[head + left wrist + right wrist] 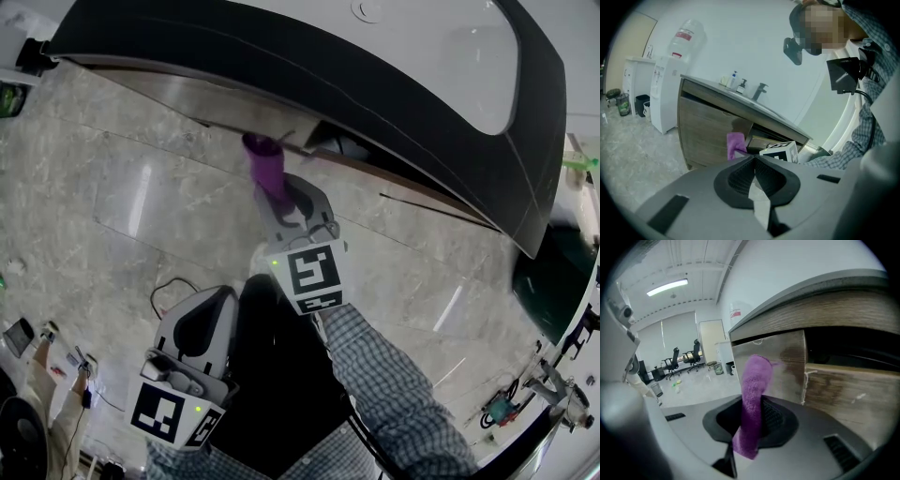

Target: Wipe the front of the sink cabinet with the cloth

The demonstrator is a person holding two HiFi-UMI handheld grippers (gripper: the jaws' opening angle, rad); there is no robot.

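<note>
A purple cloth [265, 167] sticks out of my right gripper [281, 202], whose jaws are shut on it. The cloth's tip [757, 366] rests against the wooden front of the sink cabinet [778, 357], near the edge of a panel beside a dark gap. The cabinet [216, 103] runs under a dark countertop [375, 103] with a white basin. My left gripper [202, 328] hangs lower, away from the cabinet, its jaws shut with nothing in them. In the left gripper view the cloth [735, 143] shows against the cabinet [705, 131].
Marbled floor tiles [112, 216] spread below the cabinet. A cable [169, 286] lies on the floor near my left gripper. A water dispenser [665, 89] stands left of the cabinet, with bins [618, 104] beyond. Soap bottles [733, 82] and a tap [760, 90] sit on the counter.
</note>
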